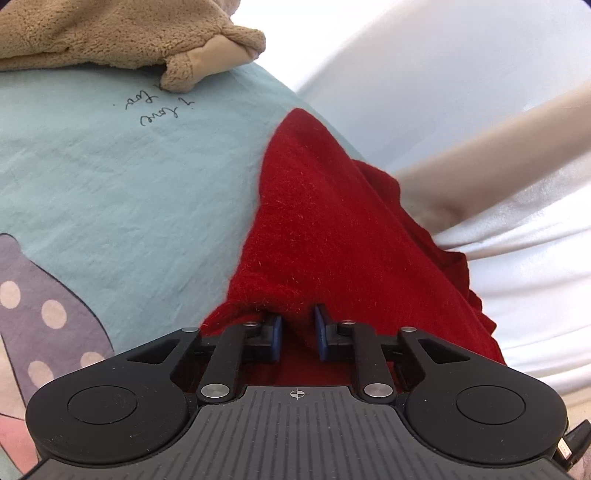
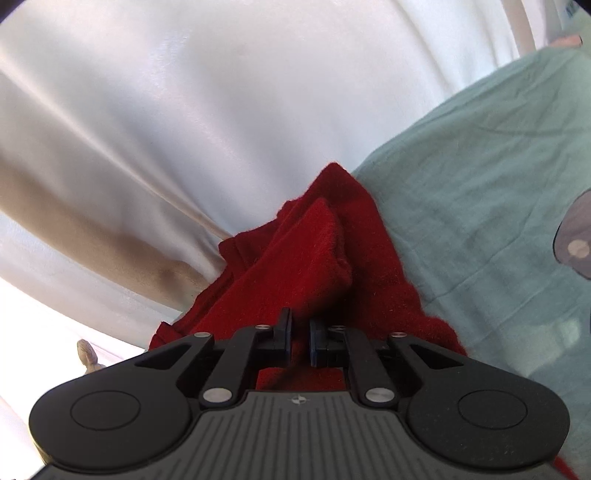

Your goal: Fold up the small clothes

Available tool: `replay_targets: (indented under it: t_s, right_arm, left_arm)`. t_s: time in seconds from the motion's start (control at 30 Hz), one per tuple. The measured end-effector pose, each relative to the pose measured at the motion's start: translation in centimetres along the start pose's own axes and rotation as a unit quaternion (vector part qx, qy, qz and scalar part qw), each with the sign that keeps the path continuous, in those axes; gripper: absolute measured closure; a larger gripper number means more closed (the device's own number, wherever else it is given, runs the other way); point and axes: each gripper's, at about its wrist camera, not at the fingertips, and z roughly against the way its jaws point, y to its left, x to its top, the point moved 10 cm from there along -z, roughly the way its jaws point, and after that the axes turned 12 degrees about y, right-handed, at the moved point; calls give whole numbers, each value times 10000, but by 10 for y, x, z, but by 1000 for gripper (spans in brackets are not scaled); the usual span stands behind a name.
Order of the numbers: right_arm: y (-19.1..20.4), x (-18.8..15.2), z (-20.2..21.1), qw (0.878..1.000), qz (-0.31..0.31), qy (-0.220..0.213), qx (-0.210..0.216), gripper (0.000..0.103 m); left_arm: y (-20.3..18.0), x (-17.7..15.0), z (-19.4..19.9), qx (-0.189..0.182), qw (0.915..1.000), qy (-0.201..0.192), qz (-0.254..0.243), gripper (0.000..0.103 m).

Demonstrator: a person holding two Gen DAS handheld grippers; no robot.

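Both grippers clenched on the same red garment [image 1: 332, 229], each pinching a bunch of fuzzy knit between blue pads, cloth bulging through the narrow gap of the jaws. In the left wrist view, left gripper [image 1: 298, 332] at bottom centre, red cloth running away from it toward the upper middle of the frame, narrowing to a point against the pale blue sheet [image 1: 129, 192]. In the right wrist view, right gripper [image 2: 300, 341] at bottom centre too, the garment [image 2: 325, 251] stretching up and slightly right, a doubled layer lying on top along the same line. Long axis, then, straight ahead of both sets of fingers, not across them. Neither hand clearly nearer: both already holding the near edge, far tip well apart from either. Likely next: carrying the held edge forward along that axis toward the far point. Tan fleece item [image 1: 110, 33] at upper left of the left view, resting on the sheet, well apart from the red cloth. White drapery [image 2: 184, 110] filling the upper left of the right view.
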Motion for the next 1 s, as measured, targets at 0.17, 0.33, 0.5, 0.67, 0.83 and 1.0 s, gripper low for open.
replay_targets:
  t_s: [0.17, 0.33, 0.5, 0.67, 0.83, 1.0]
  right_arm:
    - [4, -14, 3, 9960, 715, -10, -529, 95]
    - [0, -18, -4, 9911, 974, 200, -887, 94]
    - [2, -25, -10, 9831, 1336, 279, -1217, 94]
    - [11, -27, -12, 9672, 1966, 314, -1576, 93]
    - [3, -43, 38, 9620, 2116, 296, -1700, 84]
    - [-30, -96, 103, 9578, 2321, 994, -1374, 70]
  left_arm:
    - [11, 1, -1, -9, 9999, 95, 90, 84]
    - [6, -1, 6, 175, 9997, 72, -183, 83]
    - [9, -1, -1, 309, 9990, 184, -250, 81]
    - [8, -6, 4, 552, 9971, 256, -446, 77]
    - [12, -42, 34, 1027, 9877, 383, -1115, 35]
    - [35, -98, 69, 1491, 9713, 796, -1673, 19]
